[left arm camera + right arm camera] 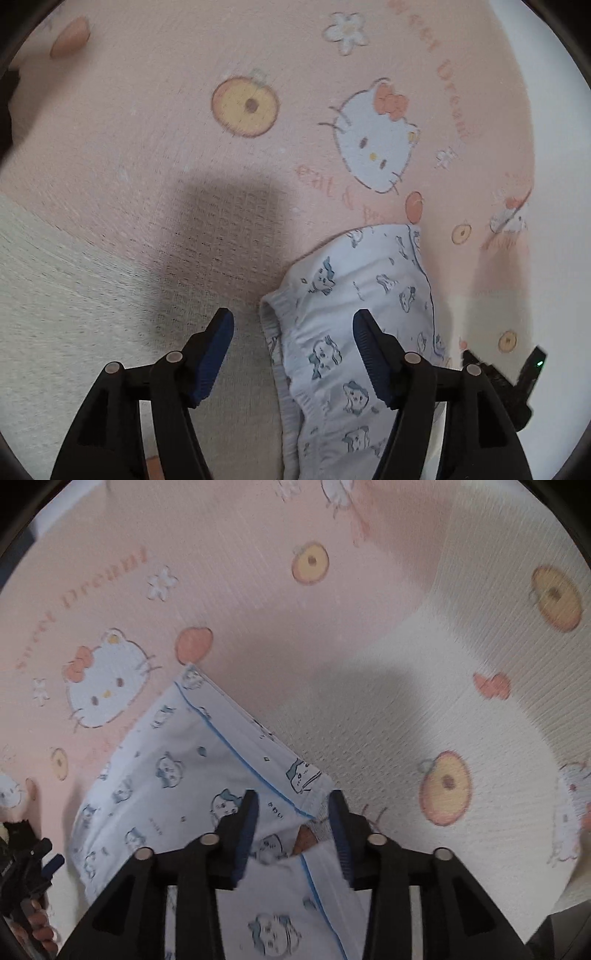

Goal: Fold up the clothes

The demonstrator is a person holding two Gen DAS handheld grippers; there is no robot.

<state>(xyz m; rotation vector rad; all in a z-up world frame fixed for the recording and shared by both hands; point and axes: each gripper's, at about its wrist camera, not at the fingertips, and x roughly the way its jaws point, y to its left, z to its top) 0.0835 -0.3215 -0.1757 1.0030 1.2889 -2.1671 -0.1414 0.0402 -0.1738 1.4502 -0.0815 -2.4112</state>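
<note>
A small white garment (pixel 347 317) with blue cartoon prints, blue piping and a gathered elastic edge lies folded on the bedspread. In the left wrist view my left gripper (pixel 293 326) hovers over its elastic edge, open, blue pads apart and clear of the cloth. In the right wrist view the same garment (pixel 192 760) shows a piped corner. My right gripper (pixel 293 803) hangs above that corner, open, with cloth seen below the gap and neither pad pressing on it.
A pink and cream bedspread (pixel 155 122) printed with cat faces, oranges and flowers covers the whole surface. The right gripper's black body (pixel 517 376) shows at the right edge of the left view; the left gripper (pixel 26 860) and a hand show at the lower left of the right view.
</note>
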